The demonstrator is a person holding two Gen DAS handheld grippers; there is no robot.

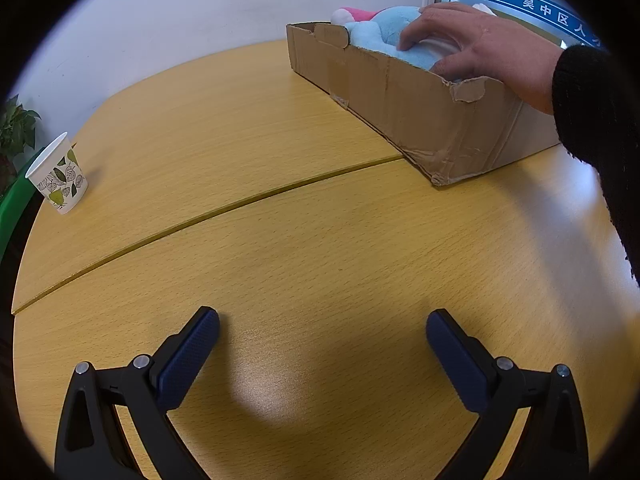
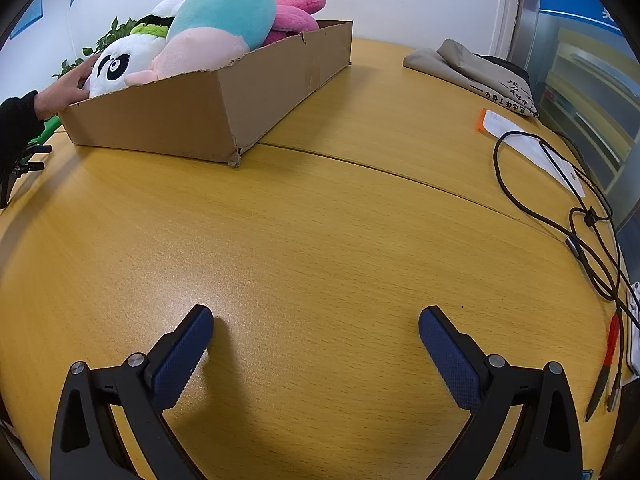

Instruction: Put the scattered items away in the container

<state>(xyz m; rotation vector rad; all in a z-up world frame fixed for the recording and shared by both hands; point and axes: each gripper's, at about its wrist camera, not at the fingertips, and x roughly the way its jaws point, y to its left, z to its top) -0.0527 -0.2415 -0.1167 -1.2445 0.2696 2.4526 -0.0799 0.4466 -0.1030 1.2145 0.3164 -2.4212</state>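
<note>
From the left wrist, the left gripper was seen spread and empty; a bare hand pressed the plush toys into the cardboard box. From the right wrist, the right gripper was likewise spread and empty; tidying was judged nearly finished.

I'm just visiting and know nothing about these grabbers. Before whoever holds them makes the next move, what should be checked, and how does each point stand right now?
1. Left gripper open and holding nothing: ok.
2. Right gripper open and holding nothing: ok.
3. Plush toys inside the cardboard box: ok, though they pile above its rim.
4. Box free to approach: not ok, a bare hand rests on the blue plush in it.
5. Paper cup tidied: not ok, it stands on the table, apart from the box.
6. Black cable clear of the right gripper: ok, it lies off to the side.
</note>
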